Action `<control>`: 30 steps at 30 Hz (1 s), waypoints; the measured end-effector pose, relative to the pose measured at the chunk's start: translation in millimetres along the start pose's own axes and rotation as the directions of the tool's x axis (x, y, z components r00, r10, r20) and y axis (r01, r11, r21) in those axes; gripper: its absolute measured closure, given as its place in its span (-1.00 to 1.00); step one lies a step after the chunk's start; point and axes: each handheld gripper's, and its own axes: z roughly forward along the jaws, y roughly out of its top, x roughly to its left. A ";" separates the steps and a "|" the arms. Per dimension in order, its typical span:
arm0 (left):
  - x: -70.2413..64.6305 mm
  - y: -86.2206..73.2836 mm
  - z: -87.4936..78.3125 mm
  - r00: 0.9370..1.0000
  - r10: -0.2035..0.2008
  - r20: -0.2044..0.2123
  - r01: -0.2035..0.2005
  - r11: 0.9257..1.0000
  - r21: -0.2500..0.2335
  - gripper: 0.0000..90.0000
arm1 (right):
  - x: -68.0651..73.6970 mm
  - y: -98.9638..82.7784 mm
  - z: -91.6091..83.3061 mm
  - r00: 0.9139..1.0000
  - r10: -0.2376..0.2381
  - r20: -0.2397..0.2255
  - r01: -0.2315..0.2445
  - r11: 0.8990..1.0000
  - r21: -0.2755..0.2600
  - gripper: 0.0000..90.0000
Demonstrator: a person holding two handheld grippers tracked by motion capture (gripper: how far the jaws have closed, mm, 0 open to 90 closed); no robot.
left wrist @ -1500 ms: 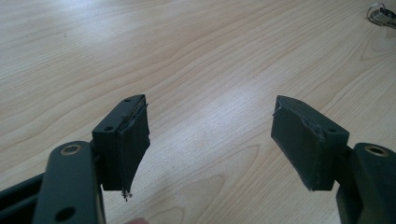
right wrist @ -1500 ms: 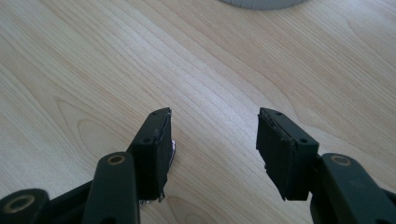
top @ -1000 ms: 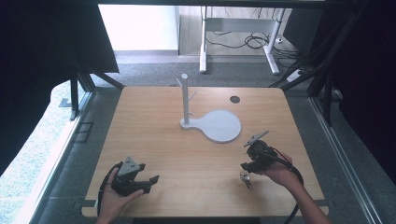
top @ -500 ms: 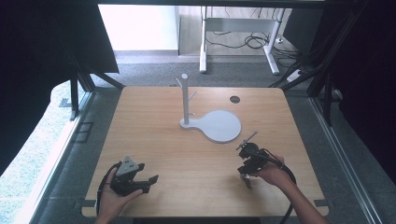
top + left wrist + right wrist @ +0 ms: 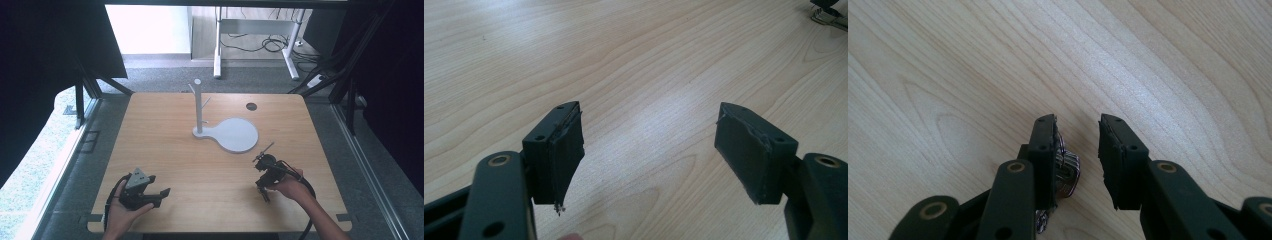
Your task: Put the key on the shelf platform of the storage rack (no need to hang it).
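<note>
Right gripper (image 5: 1077,150) shifted nearer, jaws parted beside small metal item (image 5: 1067,172); left gripper (image 5: 649,145) wide apart; no legible writing.

one wooden table (image 5: 210,165), one white stand (image 5: 227,131) with a pegged post at twelve o'clock, two handheld grippers at seven (image 5: 161,192) and four (image 5: 262,192), and one small ridged metal piece (image 5: 1068,172).

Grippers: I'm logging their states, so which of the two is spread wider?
The left gripper, with wide bare table between its jaws; the right gripper stands narrower, a small metal piece beside one jaw.
</note>
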 end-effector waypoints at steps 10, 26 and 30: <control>0.4 -0.1 -0.2 1.000 0.001 -0.001 -0.001 1.000 0.000 -0.38 | -0.2 2.1 4.7 1.000 0.016 -0.023 -0.015 1.000 0.024 0.66; 2.0 -0.5 -1.0 1.000 -0.002 -0.007 0.002 1.000 0.000 -0.38 | 3.4 5.9 9.9 0.999 0.017 -0.043 -0.014 0.997 0.072 0.89; 2.5 -0.7 -1.3 1.000 -0.002 -0.007 0.002 1.000 0.000 -0.38 | 4.3 6.4 10.7 0.999 0.009 -0.051 -0.005 0.996 0.089 0.96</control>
